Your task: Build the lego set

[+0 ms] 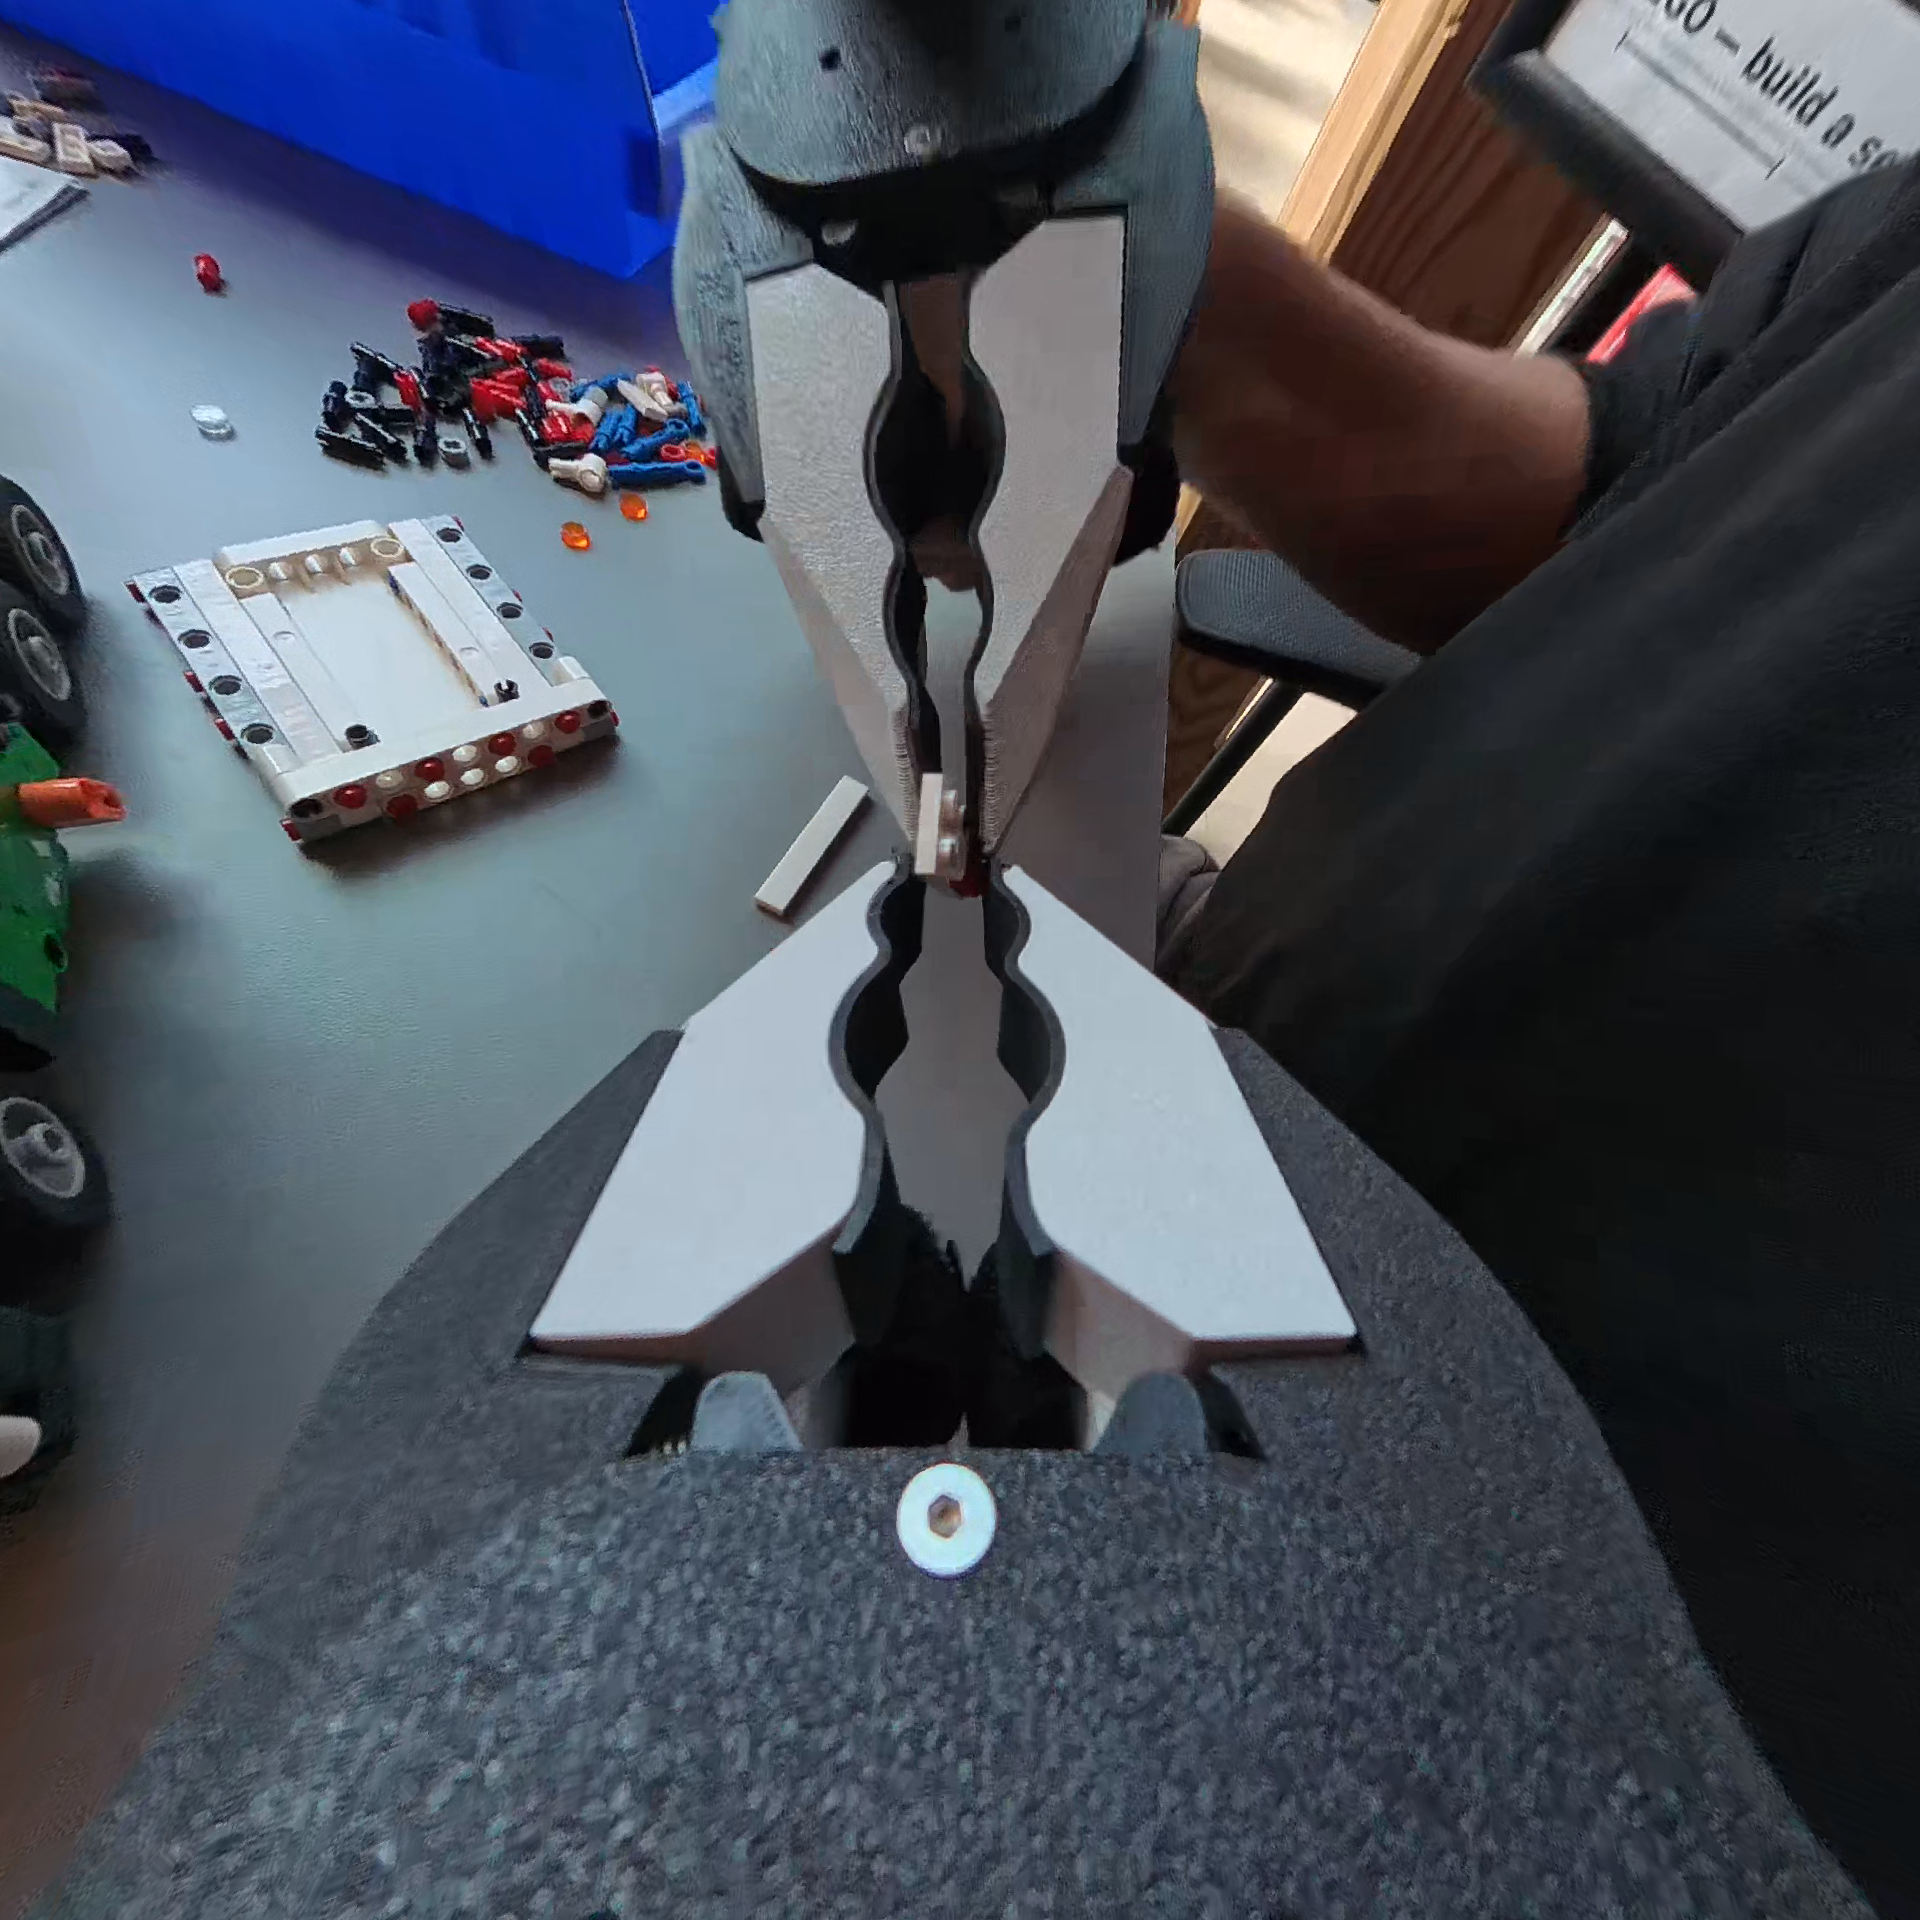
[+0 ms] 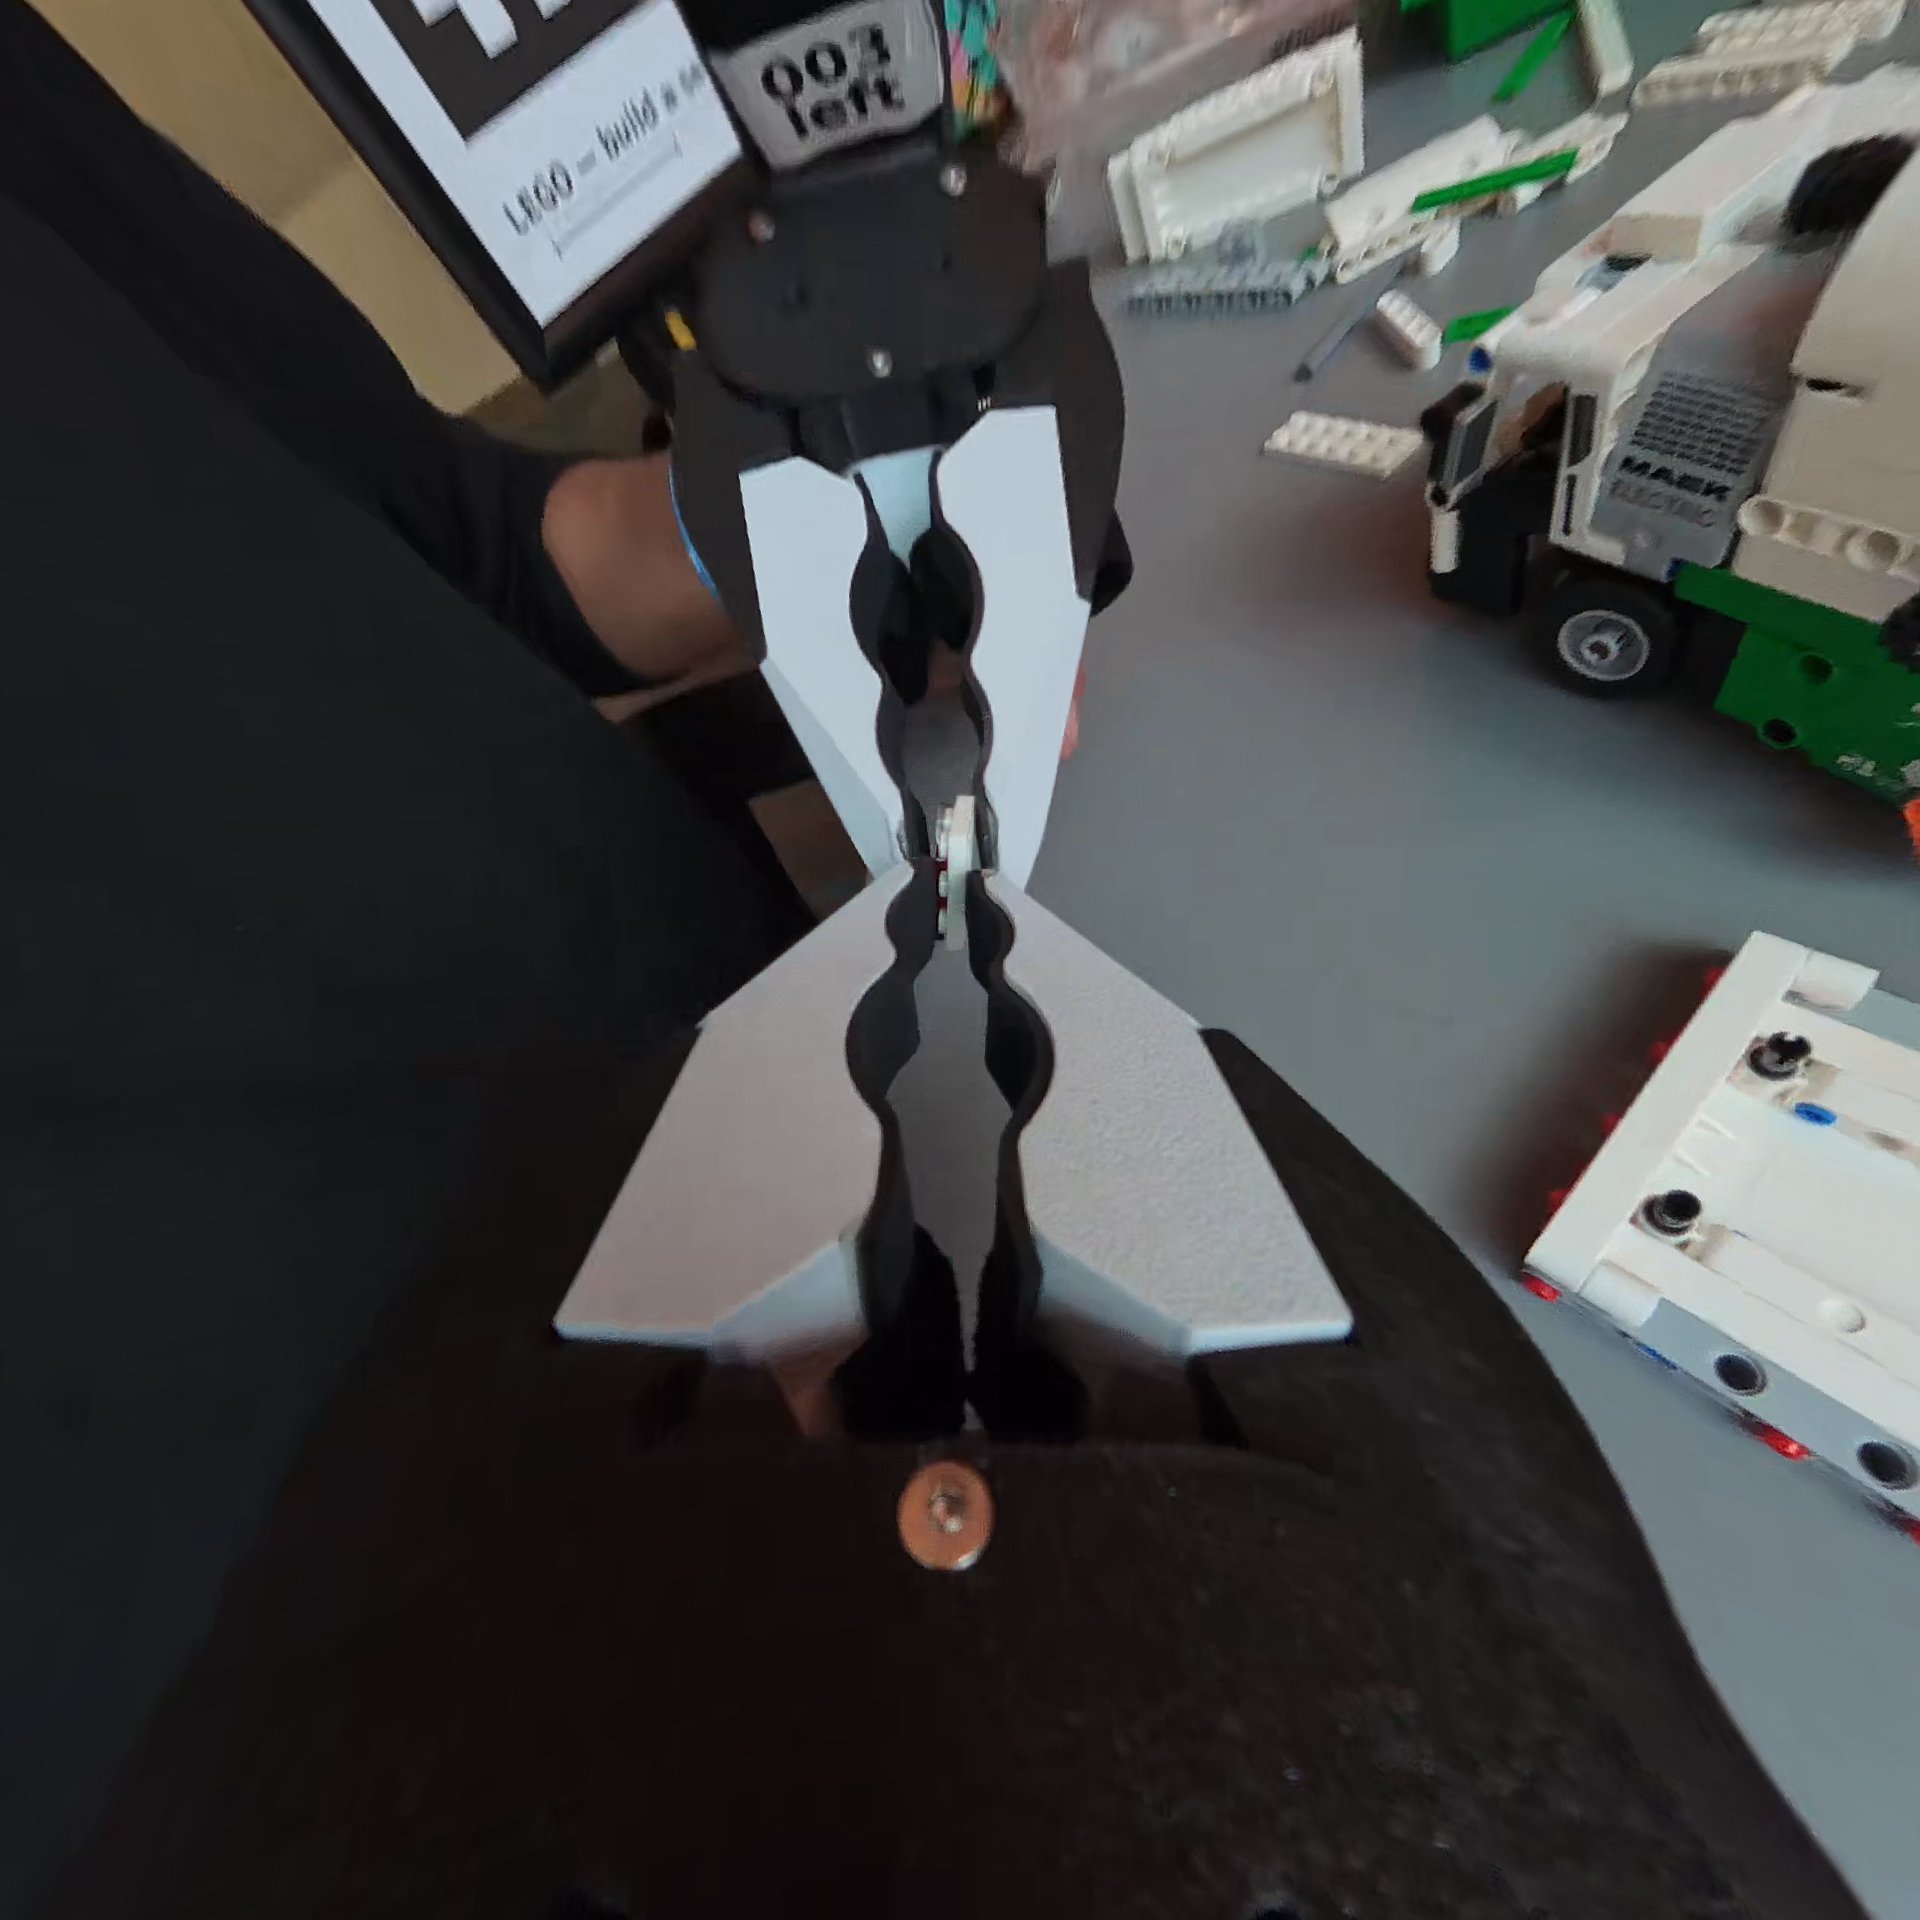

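Gripping one small white studded plate (image 2: 956, 883) tip to tip, left gripper (image 1: 943, 883), right gripper (image 2: 948, 914), above grey table (image 1: 416, 1039).

We see a small white studded plate (image 1: 932, 826), on edge between our two grippers' meeting tips above the grey table (image 1: 416, 987). The right gripper (image 2: 948, 896) pinches one end; a small red piece (image 1: 968, 881) sits against its studded face by the left gripper (image 1: 943, 871).

Two tool tips (image 1: 948, 878) on white plate (image 1: 928, 826)
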Demonstrator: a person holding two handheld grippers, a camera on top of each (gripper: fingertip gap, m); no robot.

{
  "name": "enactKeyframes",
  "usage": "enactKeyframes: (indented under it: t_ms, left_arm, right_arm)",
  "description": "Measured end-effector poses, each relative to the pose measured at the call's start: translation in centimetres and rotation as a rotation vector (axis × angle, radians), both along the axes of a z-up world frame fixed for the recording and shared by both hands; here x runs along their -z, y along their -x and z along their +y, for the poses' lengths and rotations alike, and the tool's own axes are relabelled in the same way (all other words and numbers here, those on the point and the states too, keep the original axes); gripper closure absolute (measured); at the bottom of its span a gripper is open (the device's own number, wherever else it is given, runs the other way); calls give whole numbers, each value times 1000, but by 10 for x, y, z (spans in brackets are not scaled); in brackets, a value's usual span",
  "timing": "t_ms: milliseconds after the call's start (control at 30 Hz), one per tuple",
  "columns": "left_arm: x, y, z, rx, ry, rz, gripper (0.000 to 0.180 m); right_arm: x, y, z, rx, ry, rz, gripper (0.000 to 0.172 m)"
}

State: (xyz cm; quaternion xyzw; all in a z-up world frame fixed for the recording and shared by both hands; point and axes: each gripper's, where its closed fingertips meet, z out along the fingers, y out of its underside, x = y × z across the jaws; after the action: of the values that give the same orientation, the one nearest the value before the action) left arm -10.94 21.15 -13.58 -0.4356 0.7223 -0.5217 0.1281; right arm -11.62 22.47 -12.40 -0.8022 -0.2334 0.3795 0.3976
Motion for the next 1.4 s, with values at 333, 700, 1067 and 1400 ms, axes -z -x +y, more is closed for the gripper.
enactKeyframes:
  t_ms: [333, 700, 1067, 1400]
  left_arm:
    - [-1, -12, 33, -172, 61, 21, 175]
    - [11, -6, 55, -320, 280, 145, 175]
    - [16, -7, 54, -323, 258, 166, 175]
    - [9, -23, 36, -340, 413, 201, 175]
  right_arm:
    - [-6, -30, 13, 83, -5, -101, 154]
    - [57, -53, -18, 279, 30, -501, 156]
    - [67, -54, -12, 204, 88, -607, 165]
    - [30, -65, -1, 350, -87, -471, 166]
